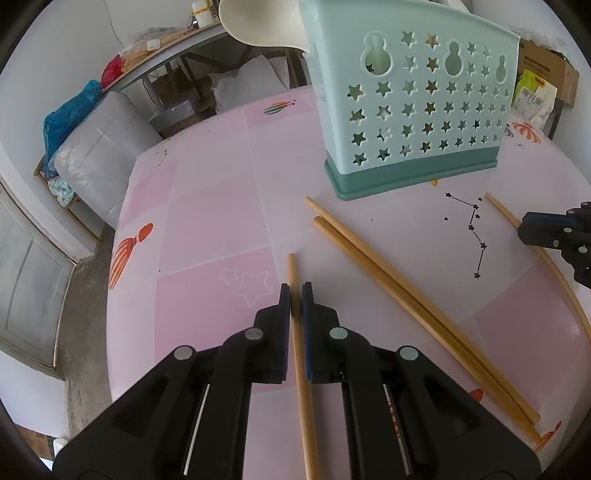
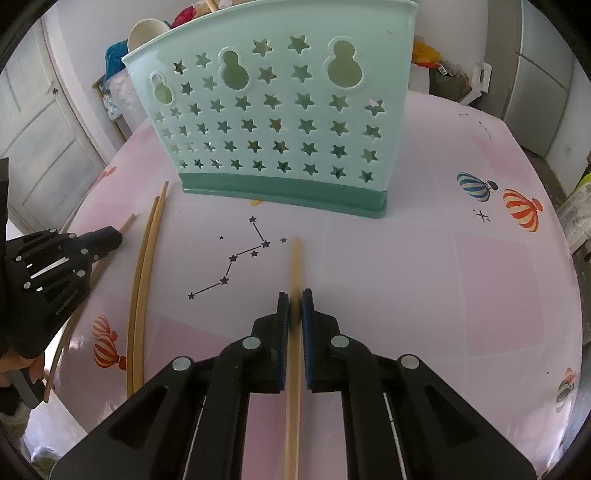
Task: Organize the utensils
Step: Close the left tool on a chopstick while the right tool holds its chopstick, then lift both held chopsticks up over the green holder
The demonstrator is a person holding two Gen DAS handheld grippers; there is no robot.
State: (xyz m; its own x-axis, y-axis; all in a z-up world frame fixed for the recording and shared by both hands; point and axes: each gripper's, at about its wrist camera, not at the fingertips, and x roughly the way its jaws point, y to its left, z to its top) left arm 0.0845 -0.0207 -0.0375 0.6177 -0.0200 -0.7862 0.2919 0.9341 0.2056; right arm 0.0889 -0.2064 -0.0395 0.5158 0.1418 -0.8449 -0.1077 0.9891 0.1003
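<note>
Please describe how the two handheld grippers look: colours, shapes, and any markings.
The left gripper and the right gripper are alike: matte black plastic linkage arms with round silver pivot pins, and flat fingers lined with blue ribbed pads. The right wrist view shows small white lettering on the left gripper's body.

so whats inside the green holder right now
A white spoon sticks out of the top of the holder at one end, and the tip of a wooden stick shows above the rim. The walls hide the rest, so other contents can't be told.

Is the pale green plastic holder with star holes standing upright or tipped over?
Upright. The pale green star-holed holder stands on its darker green base, flat on the pink patterned tablecloth, open top upward.
</note>
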